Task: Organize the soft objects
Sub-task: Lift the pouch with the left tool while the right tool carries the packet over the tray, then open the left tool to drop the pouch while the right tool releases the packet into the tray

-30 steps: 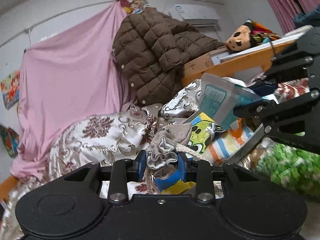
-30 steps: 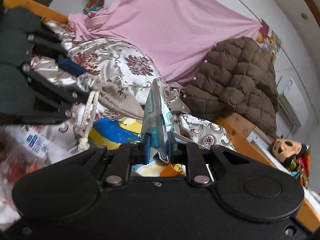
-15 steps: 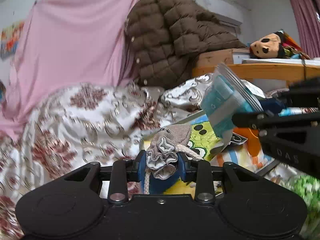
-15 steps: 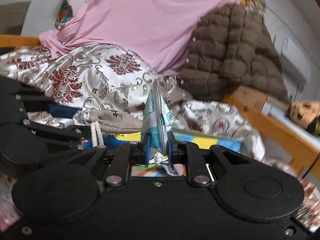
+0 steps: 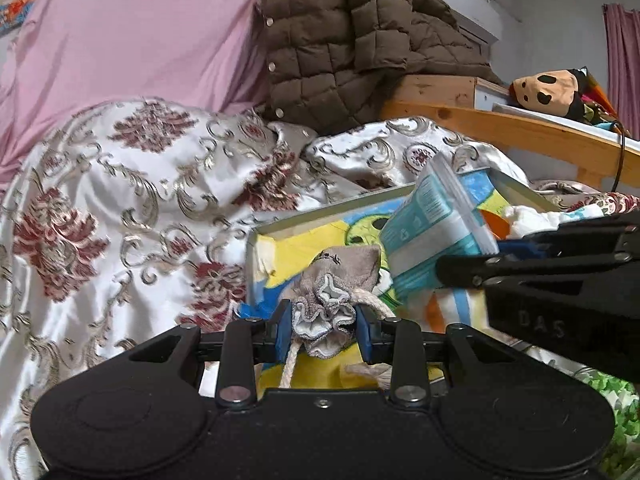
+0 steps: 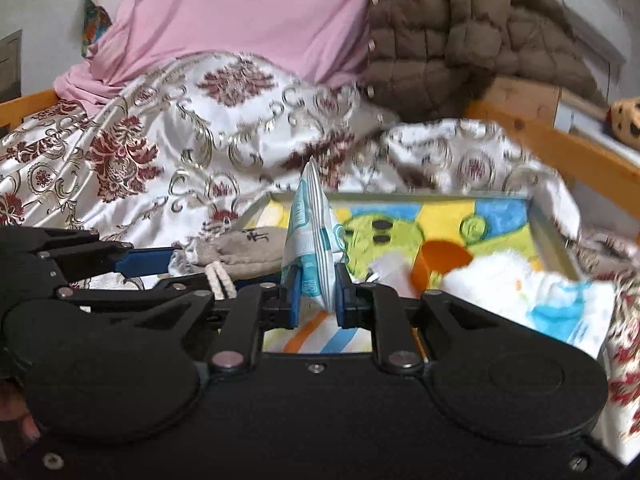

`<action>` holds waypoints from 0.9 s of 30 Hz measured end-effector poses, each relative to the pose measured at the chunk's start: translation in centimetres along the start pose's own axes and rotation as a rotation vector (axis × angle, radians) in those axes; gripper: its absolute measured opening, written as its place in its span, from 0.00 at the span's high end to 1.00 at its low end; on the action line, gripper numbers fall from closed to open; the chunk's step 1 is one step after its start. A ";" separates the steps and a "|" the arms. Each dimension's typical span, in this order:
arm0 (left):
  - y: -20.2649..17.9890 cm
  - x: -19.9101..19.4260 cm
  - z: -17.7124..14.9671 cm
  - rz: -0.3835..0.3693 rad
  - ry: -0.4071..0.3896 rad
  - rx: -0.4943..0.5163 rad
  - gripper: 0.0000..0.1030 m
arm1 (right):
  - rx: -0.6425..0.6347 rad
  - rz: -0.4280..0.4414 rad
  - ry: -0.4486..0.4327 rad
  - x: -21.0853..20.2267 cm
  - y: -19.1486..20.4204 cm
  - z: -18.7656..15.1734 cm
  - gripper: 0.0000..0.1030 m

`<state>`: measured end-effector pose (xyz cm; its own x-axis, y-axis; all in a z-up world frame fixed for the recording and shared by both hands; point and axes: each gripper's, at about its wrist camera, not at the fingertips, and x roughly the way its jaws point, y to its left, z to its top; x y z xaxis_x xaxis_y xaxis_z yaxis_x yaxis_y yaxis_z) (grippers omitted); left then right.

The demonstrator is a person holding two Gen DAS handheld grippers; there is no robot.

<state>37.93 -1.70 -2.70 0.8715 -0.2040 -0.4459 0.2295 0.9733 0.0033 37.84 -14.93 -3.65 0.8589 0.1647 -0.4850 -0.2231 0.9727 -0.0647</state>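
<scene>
My left gripper (image 5: 323, 328) is shut on a grey drawstring pouch (image 5: 338, 280) with a rope cord hanging below it. My right gripper (image 6: 318, 296) is shut on a teal-and-white plastic packet (image 6: 314, 244), held edge-up. Both hover over the near edge of a shallow tray (image 6: 550, 236) with a colourful cartoon lining, which lies on the bed. In the left wrist view the right gripper (image 5: 472, 268) comes in from the right with the packet (image 5: 434, 224). In the right wrist view the left gripper (image 6: 176, 258) enters from the left with the pouch (image 6: 236, 248).
White fluffy stuff (image 6: 516, 284) and an orange piece (image 6: 440, 264) lie in the tray. A patterned satin quilt (image 5: 132, 200), a pink sheet (image 5: 140, 36) and a brown quilted jacket (image 5: 352, 32) fill the background. A wooden bed rail (image 5: 520, 136) with a plush toy (image 5: 548, 90) runs at the right.
Both grippers rolled back to level and moved down toward the tray, keeping their grips on the pouch and the packet. The tray now shows much more fully in both views.
</scene>
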 end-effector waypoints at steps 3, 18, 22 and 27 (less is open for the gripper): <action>0.0 0.6 0.0 -0.021 0.032 -0.012 0.66 | 0.081 0.002 0.028 0.9 -0.8 0.0 0.90; 1.3 3.5 -1.0 -0.074 0.172 -0.092 0.64 | 0.236 -0.047 0.106 2.8 -3.0 -1.0 0.74; 1.1 3.2 -0.8 -0.085 0.173 -0.092 0.62 | 0.269 -0.054 0.102 2.3 -3.8 -1.2 0.69; 1.1 2.6 -0.4 -0.094 0.174 -0.097 0.55 | 0.281 -0.066 0.086 1.8 -4.2 -1.1 0.64</action>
<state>40.26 -1.13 -4.22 0.7583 -0.2809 -0.5883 0.2558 0.9582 -0.1279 39.87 -18.91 -5.18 0.8225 0.0965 -0.5605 -0.0211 0.9900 0.1395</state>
